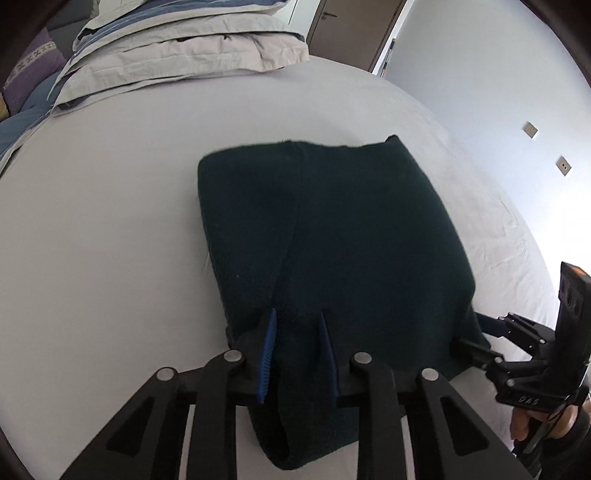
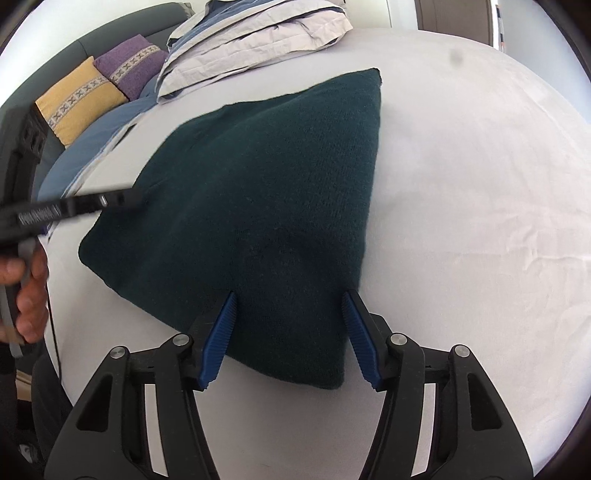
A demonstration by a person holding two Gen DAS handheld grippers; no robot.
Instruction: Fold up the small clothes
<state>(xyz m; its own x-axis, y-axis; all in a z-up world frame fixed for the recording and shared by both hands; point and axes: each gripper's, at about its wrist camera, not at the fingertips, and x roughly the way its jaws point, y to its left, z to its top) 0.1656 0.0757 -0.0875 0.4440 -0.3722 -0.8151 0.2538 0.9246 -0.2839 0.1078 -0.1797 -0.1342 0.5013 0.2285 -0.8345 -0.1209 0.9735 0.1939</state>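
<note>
A dark green knitted garment (image 1: pixel 332 229) lies folded on the white bed sheet (image 1: pixel 110 221); it also shows in the right wrist view (image 2: pixel 266 206). My left gripper (image 1: pixel 298 314) is shut on the garment's near edge, with cloth bunched between its blue pads. My right gripper (image 2: pixel 289 293) is open, its jaws wide apart over the garment's near right corner. The right gripper also shows at the right edge of the left wrist view (image 1: pixel 480 332), touching the garment's corner. The left gripper shows blurred in the right wrist view (image 2: pixel 122 197) at the garment's left edge.
A stack of folded grey and blue bedding (image 1: pixel 177 48) lies at the far end of the bed (image 2: pixel 251 40). Yellow (image 2: pixel 81 96) and purple (image 2: pixel 129 62) cushions rest at the far left. A wall (image 1: pixel 498 92) and a door (image 1: pixel 354 26) stand beyond.
</note>
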